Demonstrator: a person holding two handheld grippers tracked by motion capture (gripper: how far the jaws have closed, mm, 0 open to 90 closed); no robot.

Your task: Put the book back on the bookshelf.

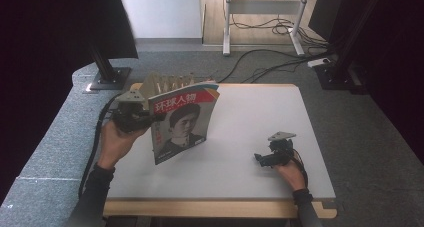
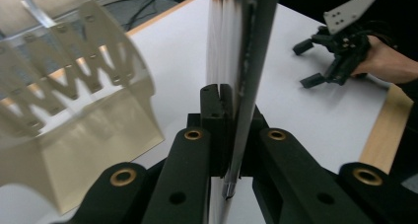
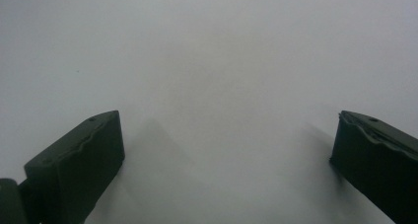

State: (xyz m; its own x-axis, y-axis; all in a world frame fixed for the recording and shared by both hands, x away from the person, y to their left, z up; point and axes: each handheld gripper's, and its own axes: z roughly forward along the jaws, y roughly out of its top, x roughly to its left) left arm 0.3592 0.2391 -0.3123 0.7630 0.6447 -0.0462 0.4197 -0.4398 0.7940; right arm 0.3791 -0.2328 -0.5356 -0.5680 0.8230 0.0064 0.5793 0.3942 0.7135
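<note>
The magazine (image 1: pixel 183 121) stands upright above the left half of the table (image 1: pixel 260 137), its cover with red characters and a portrait facing the near side, its lower corner close over the white surface. The left gripper (image 1: pixel 141 118) clamps it at its left edge; in the left gripper view the two black jaws are pressed together on the thin sheaf of pages (image 2: pixel 236 86), which rises between them almost edge-on. The person's left hand (image 1: pixel 116 139) holds that gripper from below, the dark sleeve running down to the near table edge.

Just behind the magazine, at the far left of the table, stands a pale wooden rack (image 1: pixel 167 83) with a row of slotted dividers; the left gripper view shows it close by on the left (image 2: pixel 74 115), tilted in the frame.

Well apart, on the right half of the table, the right gripper (image 1: pixel 265 159) rests low over the bare surface with its grey three-cornered plate on top. Its jaws stand wide apart with nothing between them, and the right gripper view shows plain white tabletop (image 3: pixel 207 61) between the two black tips.
</note>
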